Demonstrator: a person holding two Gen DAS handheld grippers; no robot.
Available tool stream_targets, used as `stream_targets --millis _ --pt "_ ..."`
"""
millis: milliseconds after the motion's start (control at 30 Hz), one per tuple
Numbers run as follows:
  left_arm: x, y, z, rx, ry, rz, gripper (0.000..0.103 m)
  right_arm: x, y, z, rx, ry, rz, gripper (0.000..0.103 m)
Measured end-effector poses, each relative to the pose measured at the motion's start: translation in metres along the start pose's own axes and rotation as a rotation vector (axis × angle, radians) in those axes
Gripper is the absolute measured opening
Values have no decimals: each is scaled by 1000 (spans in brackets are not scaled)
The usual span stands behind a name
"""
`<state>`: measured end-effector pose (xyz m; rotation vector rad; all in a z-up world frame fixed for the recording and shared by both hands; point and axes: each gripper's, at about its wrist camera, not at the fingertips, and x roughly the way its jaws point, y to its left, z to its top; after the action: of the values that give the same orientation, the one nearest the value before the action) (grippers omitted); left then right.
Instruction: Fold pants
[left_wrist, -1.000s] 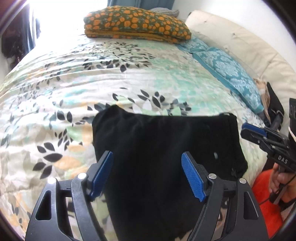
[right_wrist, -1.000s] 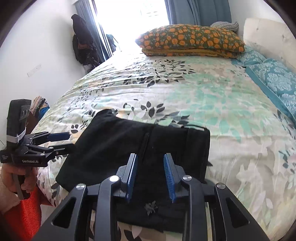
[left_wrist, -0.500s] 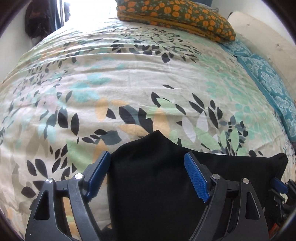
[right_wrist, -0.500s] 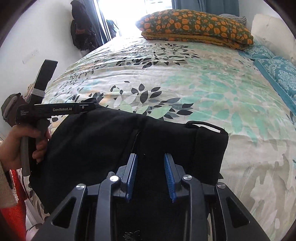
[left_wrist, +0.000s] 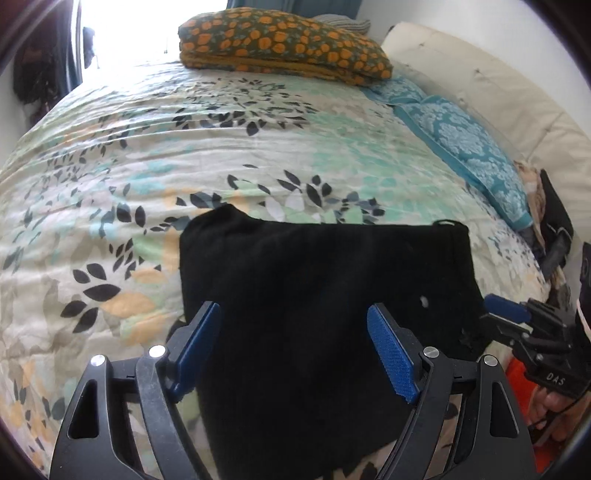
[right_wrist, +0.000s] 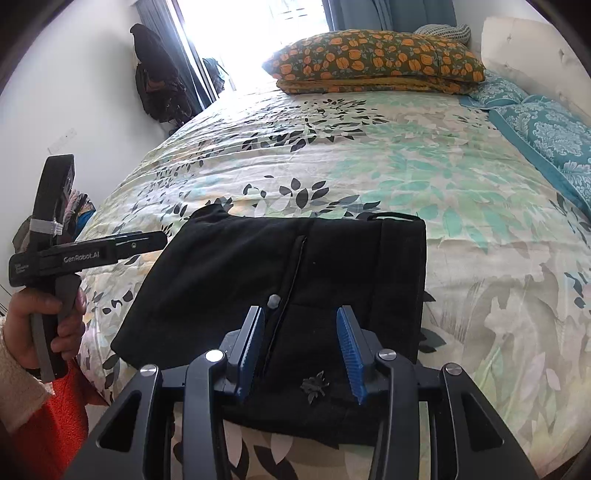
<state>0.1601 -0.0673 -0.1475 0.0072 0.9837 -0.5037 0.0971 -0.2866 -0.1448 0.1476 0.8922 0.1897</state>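
The black pants (left_wrist: 325, 295) lie folded into a flat rectangle at the near edge of the bed; they also show in the right wrist view (right_wrist: 295, 273), with a seam line and a small loop at the far corner. My left gripper (left_wrist: 293, 350) is open and empty, hovering over the near part of the pants. My right gripper (right_wrist: 302, 347) is open and empty above the near edge of the pants. The left gripper shows from the side in the right wrist view (right_wrist: 147, 242), off the pants' left corner. The right gripper shows at the pants' right side (left_wrist: 506, 314).
The bed has a leaf-patterned cover (right_wrist: 369, 158). An orange-flowered pillow (right_wrist: 376, 59) lies at the far end and teal pillows (right_wrist: 546, 129) along the right side by a cream headboard (left_wrist: 480, 92). Dark clothes (right_wrist: 159, 85) hang by the window.
The left gripper has drawn back from low over the pants' far left corner. The right gripper's jaws have opened wider. The pants lie as before.
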Motion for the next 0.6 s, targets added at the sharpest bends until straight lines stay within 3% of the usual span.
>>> stream_targets --millis 100,167,267,367,433,567,600 --pt "11 -34 -31 94 65 -54 83 3 1 -21 17 31 8 43" --pt "35 -44 -45 136 143 -22 83 17 -9 -34 71 103 17 43" --pt "28 -45 -45 109 111 -2 83 6 -12 -36 93 77 22 41" --pt "3 -41 -38 56 66 -42 83 -19 -4 -32 60 4 -7 42" --pt "-7 -40 -40 46 35 -4 83 -22 1 -33 35 -9 -22 42" --pt "24 -42 -57 79 146 69 83 9 -6 -47 51 94 -66 42" --pt "25 -46 -61 96 135 86 83 12 -8 -51 64 107 -59 41"
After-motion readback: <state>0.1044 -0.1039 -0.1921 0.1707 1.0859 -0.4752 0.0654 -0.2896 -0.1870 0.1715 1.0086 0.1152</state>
